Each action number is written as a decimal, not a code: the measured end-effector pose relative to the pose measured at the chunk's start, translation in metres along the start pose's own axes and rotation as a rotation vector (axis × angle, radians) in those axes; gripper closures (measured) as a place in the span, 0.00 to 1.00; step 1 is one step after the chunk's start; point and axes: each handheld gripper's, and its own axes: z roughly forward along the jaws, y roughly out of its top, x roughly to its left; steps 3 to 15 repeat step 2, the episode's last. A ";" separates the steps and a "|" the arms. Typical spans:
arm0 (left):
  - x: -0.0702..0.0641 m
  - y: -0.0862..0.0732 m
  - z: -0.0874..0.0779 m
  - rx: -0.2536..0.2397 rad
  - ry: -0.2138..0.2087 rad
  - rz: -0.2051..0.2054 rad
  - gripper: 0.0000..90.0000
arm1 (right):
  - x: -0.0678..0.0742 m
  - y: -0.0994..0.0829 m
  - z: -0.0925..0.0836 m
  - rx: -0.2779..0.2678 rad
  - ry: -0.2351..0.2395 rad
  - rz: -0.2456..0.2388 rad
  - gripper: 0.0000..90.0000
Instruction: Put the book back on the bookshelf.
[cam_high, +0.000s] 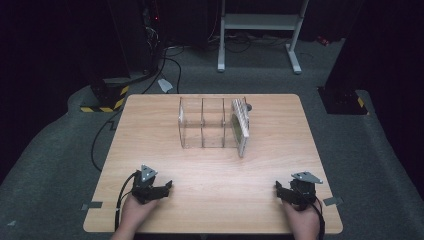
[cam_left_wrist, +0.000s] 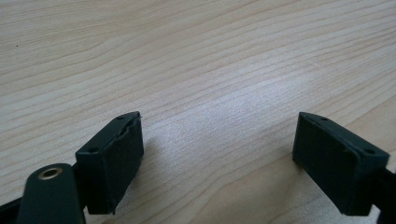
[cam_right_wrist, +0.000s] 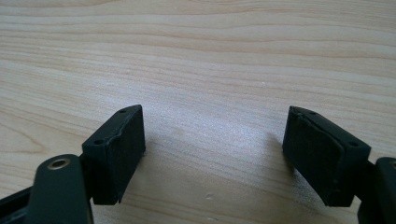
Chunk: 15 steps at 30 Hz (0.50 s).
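Rack: clear acrylic organiser (cam_high: 202, 124) with upright dividers, standing at the far middle of the counter; its open compartments let a flat item slide in on edge, which is likely why it sits square to you.
Flat item: pale, patterned slab (cam_high: 241, 127) standing on edge against the rack's right end, touching it; whether it sits inside the last compartment or just outside the end wall I cannot tell. Upright, it looks as though it leans on the rack for support.
Small dark piece: something dark (cam_high: 248, 106) just behind the rack's right far corner; too small to identify.
Counter: light wood-grain top (cam_high: 150, 130), bare between the rack and your hands.
Left gripper: your left gripper (cam_high: 167, 187) rests low at the near left edge, well apart from the rack; its own view shows the jaws spread wide with bare wood between the pads (cam_left_wrist: 114, 161), gripping nothing.
Right gripper: your right gripper (cam_high: 278, 189) mirrors it at the near right edge, jaws equally wide apart over bare grain, pads (cam_right_wrist: 116, 156) empty.
Judgement: with both grippers parked wide and inward-facing, you appear to be at a rest pose, either ready to reach forward or finished with the rack.
Surroundings: dark floor, a white stand base (cam_high: 260, 30) and cables beyond the counter.
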 end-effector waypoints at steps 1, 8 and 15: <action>0.000 0.000 0.000 0.000 0.000 0.000 0.18 | 0.000 0.000 0.000 0.001 0.001 0.004 0.24; 0.000 0.000 0.000 0.000 0.000 0.000 0.18 | 0.000 0.000 0.000 0.001 0.000 0.002 0.24; 0.000 0.000 0.000 0.000 0.000 0.000 0.18 | 0.000 0.000 0.000 0.001 0.000 0.002 0.24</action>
